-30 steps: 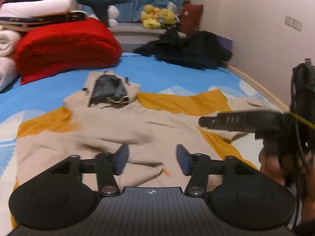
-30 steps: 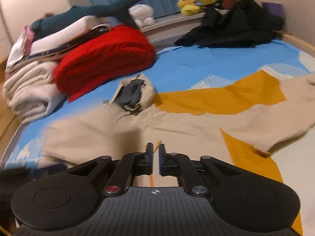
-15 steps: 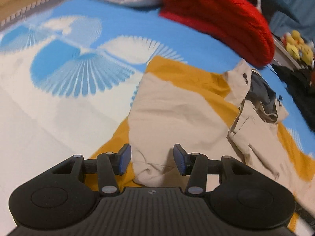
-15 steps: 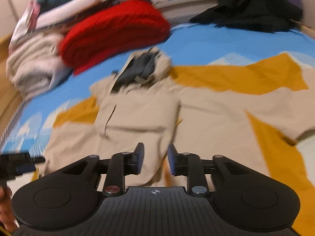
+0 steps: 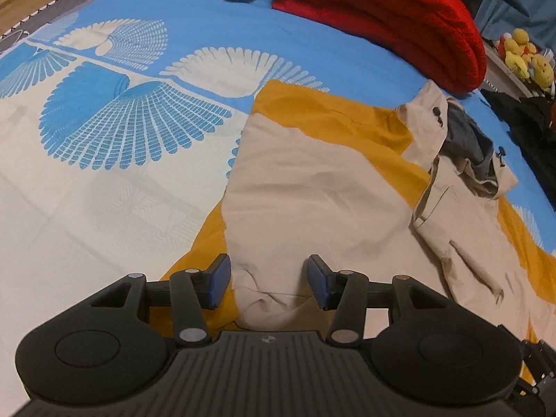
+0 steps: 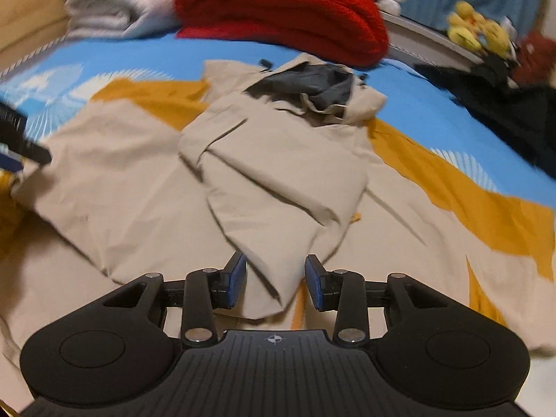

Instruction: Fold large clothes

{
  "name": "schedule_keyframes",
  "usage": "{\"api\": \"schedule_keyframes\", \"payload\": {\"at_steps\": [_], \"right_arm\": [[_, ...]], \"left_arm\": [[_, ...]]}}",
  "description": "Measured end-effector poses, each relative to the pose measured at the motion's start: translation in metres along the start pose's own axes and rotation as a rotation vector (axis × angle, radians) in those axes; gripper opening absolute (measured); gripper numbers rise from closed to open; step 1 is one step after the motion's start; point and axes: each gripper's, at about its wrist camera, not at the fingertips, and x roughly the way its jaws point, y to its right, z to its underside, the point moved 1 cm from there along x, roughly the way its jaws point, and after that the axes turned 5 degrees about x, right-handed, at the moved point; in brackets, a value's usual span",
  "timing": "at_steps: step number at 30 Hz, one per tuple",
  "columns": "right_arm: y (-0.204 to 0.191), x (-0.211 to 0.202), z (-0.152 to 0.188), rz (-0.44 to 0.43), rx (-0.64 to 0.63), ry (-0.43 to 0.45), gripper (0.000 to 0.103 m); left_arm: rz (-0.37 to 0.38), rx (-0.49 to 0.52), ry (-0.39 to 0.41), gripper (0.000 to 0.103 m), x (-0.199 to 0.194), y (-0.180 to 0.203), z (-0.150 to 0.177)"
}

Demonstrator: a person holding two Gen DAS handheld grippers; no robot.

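A beige and mustard jacket (image 5: pixel 312 187) lies spread flat on the bed (image 5: pixel 104 208), its hood (image 6: pixel 312 87) with the grey lining turned toward the red blanket (image 5: pixel 382 17); no box or basket shows in either view; one beige panel (image 6: pixel 278 180) is folded across the jacket's middle, ending in a point near the lower hem. Beyond the hood the red blanket sits beside pale folded bedding (image 6: pixel 111 3); dark clothes (image 6: pixel 504 104) lie heaped at the far right of the bed, with yellow plush toys (image 6: pixel 479 31) on a ledge behind them. The near left of the bed, with its blue fan pattern, is bare sheet, open right up to the jacket's mustard edge; the bed's wooden edge runs along the top left of the left view.

The left gripper (image 5: pixel 267 283) has its fingers apart, straddling a bunched beige corner of the jacket's left side, the pads not pressing on it; the right gripper (image 6: pixel 276 286) has just been opening, its fingers apart with the tip of the folded panel lying loose between them.
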Motion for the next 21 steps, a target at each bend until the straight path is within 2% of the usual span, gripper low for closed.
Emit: {"api": "schedule_keyframes", "payload": {"at_steps": [1,2,3,5,6,8,10,11,12,14,16,17,18,19,21], "right_arm": [[-0.003,0.001,0.000,0.004,-0.018,-0.001,0.036],[-0.004,0.002,0.000,0.007,-0.029,0.001,0.019],[-0.004,0.002,-0.001,0.009,-0.035,0.004,0.010],[0.006,-0.002,-0.004,0.019,0.033,0.038,0.002],[0.017,-0.007,-0.005,0.012,0.129,0.063,0.002],[0.050,-0.025,-0.005,-0.029,0.430,0.159,0.002],[0.080,-0.043,0.012,-0.024,0.753,0.273,0.002],[0.092,-0.047,0.024,-0.028,0.898,0.288,0.002],[0.101,-0.046,0.035,-0.027,1.006,0.260,0.002],[0.112,-0.033,0.053,-0.022,1.154,0.127,0.004],[0.117,-0.020,0.066,-0.011,1.214,0.017,0.009],[0.117,-0.019,0.068,-0.006,1.214,0.005,0.012],[0.115,-0.019,0.064,0.006,1.174,-0.003,0.014],[0.109,-0.020,0.053,0.049,1.060,-0.018,0.021],[0.096,-0.028,0.035,0.112,0.879,0.024,0.028]], "left_arm": [[-0.002,-0.004,-0.005,0.054,0.001,-0.001,0.001],[-0.002,-0.008,-0.010,0.054,0.003,-0.002,0.001],[-0.004,-0.010,-0.014,0.054,0.003,-0.002,0.001],[-0.010,-0.007,-0.014,0.054,0.004,-0.002,0.002],[-0.011,-0.003,-0.013,0.054,0.004,-0.001,0.002],[-0.009,0.009,-0.015,0.054,0.004,0.000,0.003],[-0.006,0.020,-0.018,0.054,0.005,0.001,0.004],[-0.009,0.025,-0.020,0.054,0.006,0.002,0.005],[-0.017,0.029,-0.023,0.054,0.007,0.002,0.006],[-0.026,0.032,-0.029,0.055,0.010,0.003,0.007],[-0.028,0.030,-0.035,0.056,0.012,0.003,0.008],[-0.028,0.031,-0.036,0.057,0.013,0.003,0.008],[-0.027,0.033,-0.037,0.059,0.014,0.004,0.008],[-0.026,0.036,-0.038,0.061,0.015,0.004,0.007],[-0.033,0.038,-0.040,0.062,0.018,0.004,0.007]]}}
